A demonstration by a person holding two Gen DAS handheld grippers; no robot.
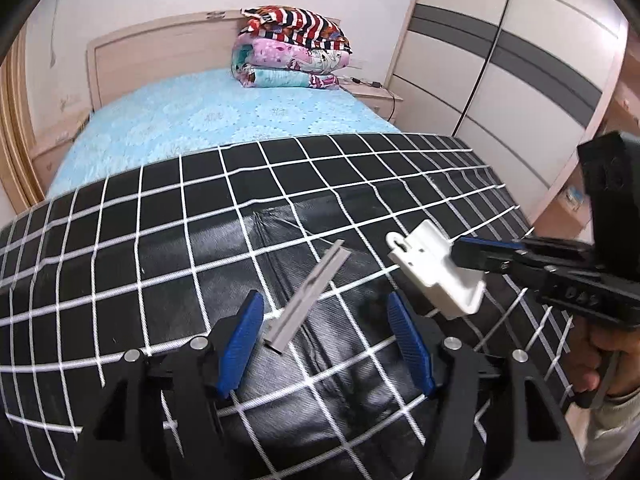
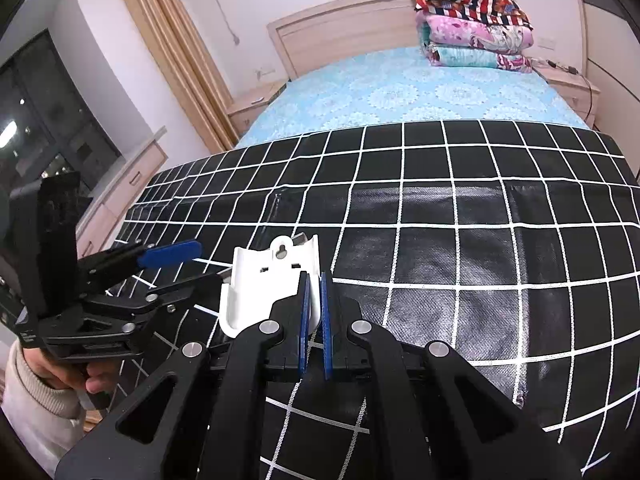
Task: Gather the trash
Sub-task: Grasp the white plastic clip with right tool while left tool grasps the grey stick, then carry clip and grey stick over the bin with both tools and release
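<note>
Bedroom, bed point(image 1: 224, 116) w/ light-blue patterned cover; headboard point(image 2: 340, 28) behind. Stack of folded quilts point(image 1: 292, 52) at head end, striped one on top. Nightstand point(image 1: 376, 98) w/ cable beside the stack, wardrobe point(image 1: 516, 60) w/ grey bands at the right in the left wrist view. Dark window point(image 2: 44, 120) and low drawer unit point(image 2: 128, 184) at the left in the right wrist view. Foot of bed covered by black sheet w/ white grid point(image 2: 480, 220); creased, glossy in the middle.

Left gripper point(image 1: 326, 332): jaws well apart, nothing pressed between blue pads point(image 1: 244, 336). Grey flat strip point(image 1: 308, 296) in the gap, tilted, near end just beside the left pad; contact w/ pad cannot be told, nor whether lying on sheet or in mid-air.

Right gripper point(image 2: 314, 312): closed on one wall of white plastic holder point(image 2: 268, 280), clamped between its blue pads. Holder is open tray shape w/ keyhole tab at the far end, held above sheet. In the left wrist view, holder point(image 1: 436, 268) just right of the grey strip, apart from it.

Hand point(image 2: 68, 376) w/ pale ribbed cuff on the left gripper's handle.
</note>
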